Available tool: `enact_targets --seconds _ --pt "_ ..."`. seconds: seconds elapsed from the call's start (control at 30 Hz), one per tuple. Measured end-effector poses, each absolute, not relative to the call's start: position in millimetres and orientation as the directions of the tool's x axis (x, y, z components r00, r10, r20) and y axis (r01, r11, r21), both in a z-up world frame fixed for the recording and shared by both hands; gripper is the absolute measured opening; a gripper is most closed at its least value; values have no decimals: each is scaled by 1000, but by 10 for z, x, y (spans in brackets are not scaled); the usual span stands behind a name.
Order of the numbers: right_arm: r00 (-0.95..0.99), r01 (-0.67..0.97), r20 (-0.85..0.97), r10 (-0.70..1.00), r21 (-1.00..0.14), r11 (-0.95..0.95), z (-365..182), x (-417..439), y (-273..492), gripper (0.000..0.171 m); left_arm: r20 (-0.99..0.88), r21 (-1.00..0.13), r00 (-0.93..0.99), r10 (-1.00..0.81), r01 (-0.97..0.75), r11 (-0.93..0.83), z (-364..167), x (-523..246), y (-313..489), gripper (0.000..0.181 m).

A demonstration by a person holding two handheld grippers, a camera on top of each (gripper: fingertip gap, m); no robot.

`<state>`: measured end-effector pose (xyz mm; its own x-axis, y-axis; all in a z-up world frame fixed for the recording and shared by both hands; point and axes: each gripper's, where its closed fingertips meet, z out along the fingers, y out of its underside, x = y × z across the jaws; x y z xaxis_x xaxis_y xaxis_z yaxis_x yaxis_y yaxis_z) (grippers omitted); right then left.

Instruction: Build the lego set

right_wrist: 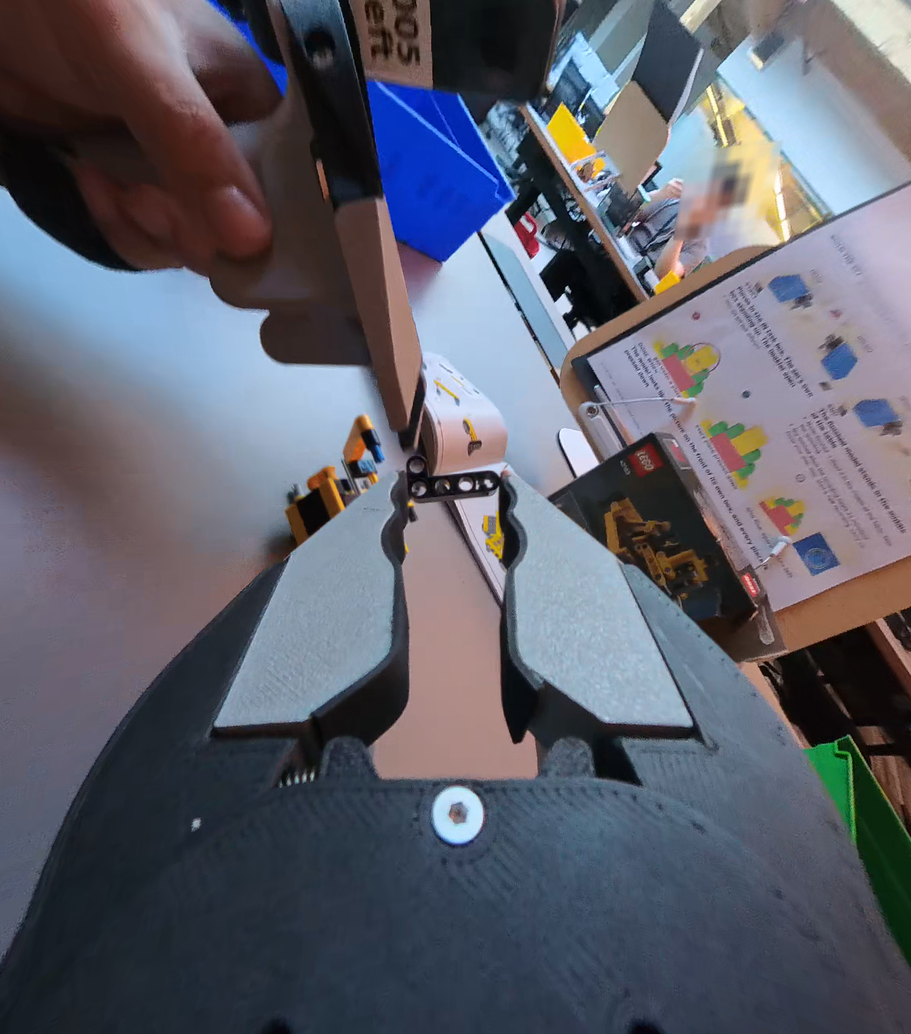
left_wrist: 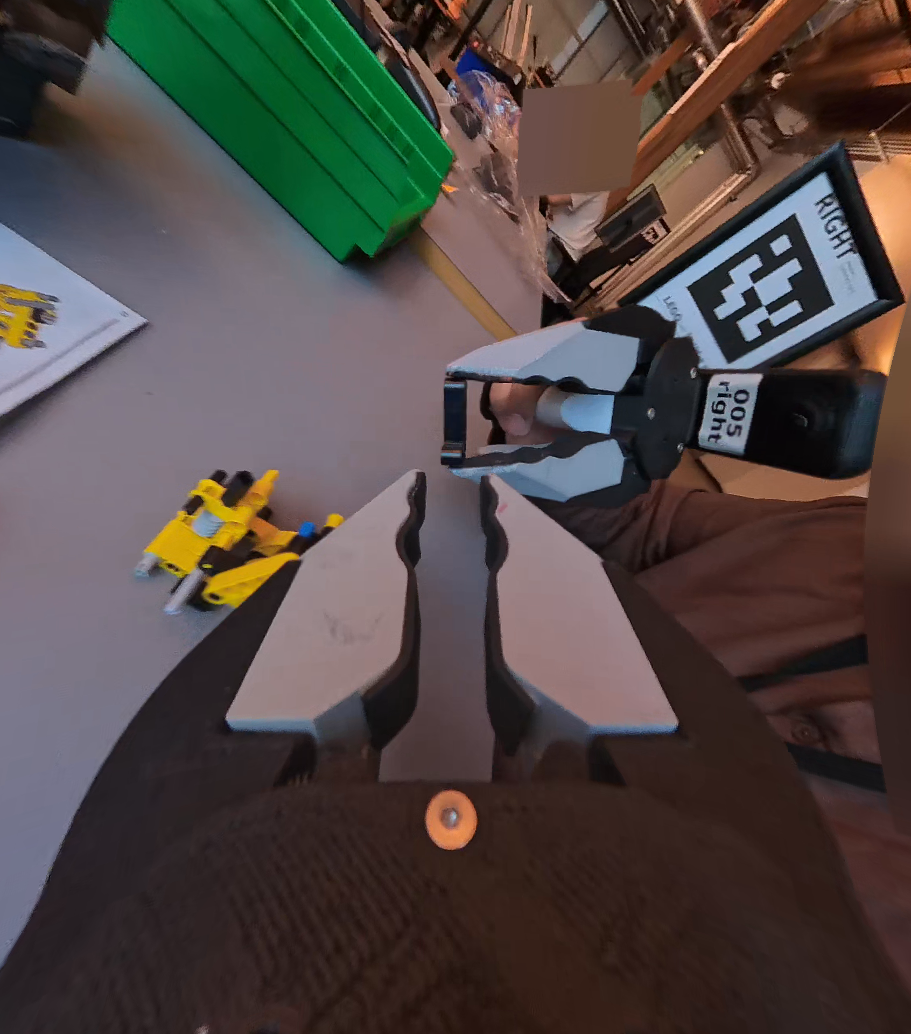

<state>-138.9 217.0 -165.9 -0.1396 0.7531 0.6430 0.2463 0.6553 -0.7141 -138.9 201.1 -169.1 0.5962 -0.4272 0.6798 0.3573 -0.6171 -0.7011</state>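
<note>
A partly built yellow and black lego model (left_wrist: 224, 537) lies on the grey table, left of my left gripper (left_wrist: 452, 485). My left gripper is open and empty, held above the table. My right gripper (right_wrist: 452, 481) is shut on a black L-shaped lego beam (right_wrist: 450, 482) with holes, held across its fingertips. In the left wrist view the right gripper (left_wrist: 456, 422) sits just beyond my left fingertips with the black beam (left_wrist: 453, 419) upright between its tips. The model also shows in the right wrist view (right_wrist: 330, 492), beyond the left finger.
An open instruction booklet (left_wrist: 22, 330) lies at the left. A green bin (left_wrist: 296, 123) stands at the back. A lego box (right_wrist: 660, 537) and a board with printed sheets (right_wrist: 811, 391) stand at the right; a blue bin (right_wrist: 436, 168) is behind. A hand (right_wrist: 123, 140) holds the left gripper. The tips of both grippers are at nearly the same place.
</note>
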Motion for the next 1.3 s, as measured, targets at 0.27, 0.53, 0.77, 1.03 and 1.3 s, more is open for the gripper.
enact_targets --seconds 0.27,0.53,0.77,1.03,1.3 --pt "-82 199 725 684 -661 724 -1495 -1259 1840 28 704 -701 492 -512 367 -611 -1547 -1095 1839 9" --pt "-94 201 715 693 -668 717 -1529 -1262 1802 28 707 -695 484 -515 344 -631 -1598 -1091 1800 6" --pt "-421 53 433 797 -866 498 -1509 -1120 1610 27 705 -696 342 -621 167 -698 -1594 -1039 1622 6" --pt "-790 42 83 608 -981 189 -1363 -1040 1433 23 631 -758 193 -751 -53 -650 -1524 -964 1476 6" --pt "-776 11 119 619 -979 202 -1423 -1172 1486 8 663 -735 142 -735 -62 -675 -1577 -1031 1523 6"
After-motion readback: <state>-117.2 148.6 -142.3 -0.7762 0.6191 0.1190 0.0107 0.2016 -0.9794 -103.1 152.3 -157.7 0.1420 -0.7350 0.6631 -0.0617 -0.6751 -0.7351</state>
